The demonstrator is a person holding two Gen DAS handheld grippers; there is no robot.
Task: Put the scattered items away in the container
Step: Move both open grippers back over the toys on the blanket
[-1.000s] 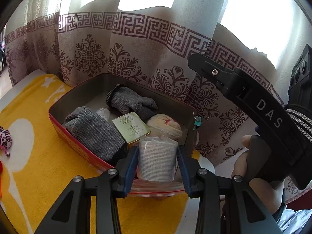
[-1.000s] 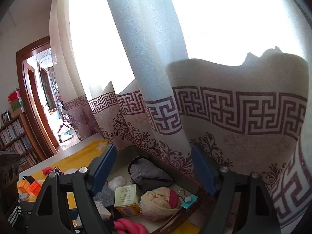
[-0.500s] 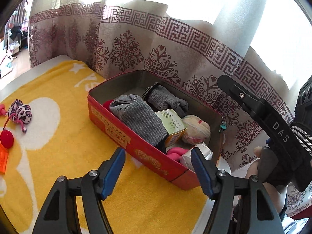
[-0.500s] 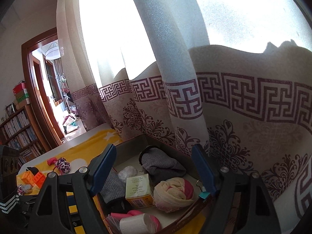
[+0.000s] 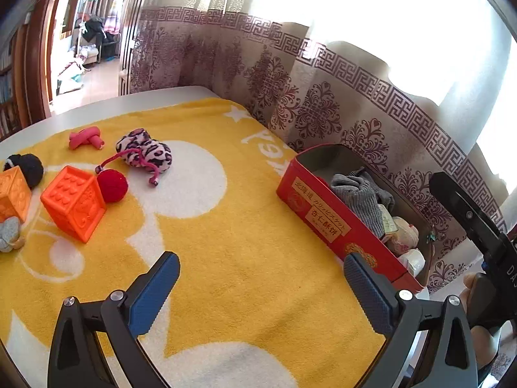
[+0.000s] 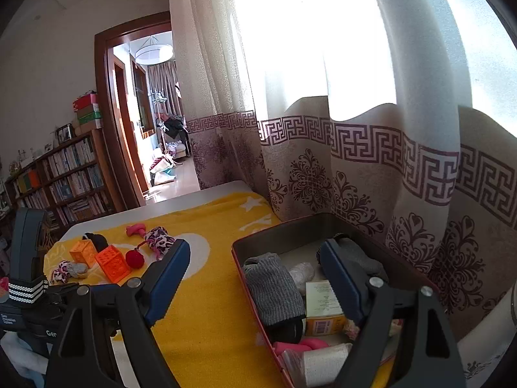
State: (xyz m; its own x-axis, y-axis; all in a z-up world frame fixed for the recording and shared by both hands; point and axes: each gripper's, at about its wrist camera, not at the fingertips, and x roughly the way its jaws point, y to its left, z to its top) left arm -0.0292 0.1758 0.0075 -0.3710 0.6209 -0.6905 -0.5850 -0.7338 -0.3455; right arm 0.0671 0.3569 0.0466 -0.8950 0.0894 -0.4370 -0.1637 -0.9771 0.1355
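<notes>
A red tin box [image 5: 326,216] stands at the right on the yellow towel, filled with grey socks [image 5: 362,190], a small carton and a white bandage roll [image 6: 326,360]. My left gripper [image 5: 258,287] is open and empty over the towel, left of the box. My right gripper [image 6: 255,278] is open and empty above the box's [image 6: 258,236] near left rim. Scattered at the far left lie an orange cube [image 5: 72,202], a red ball [image 5: 112,185], a leopard-print toy [image 5: 145,153], a pink knot [image 5: 85,137] and a black ball [image 5: 27,166].
A patterned curtain [image 5: 323,110] hangs right behind the box. A second orange cube [image 5: 11,194] and a grey item [image 5: 8,234] lie at the left edge. A bookshelf [image 6: 64,174] and an open doorway [image 6: 152,113] stand beyond the table.
My left gripper let go of the white bandage roll in the box, opened, and swung back and left over the towel. My right gripper tilted down toward the box.
</notes>
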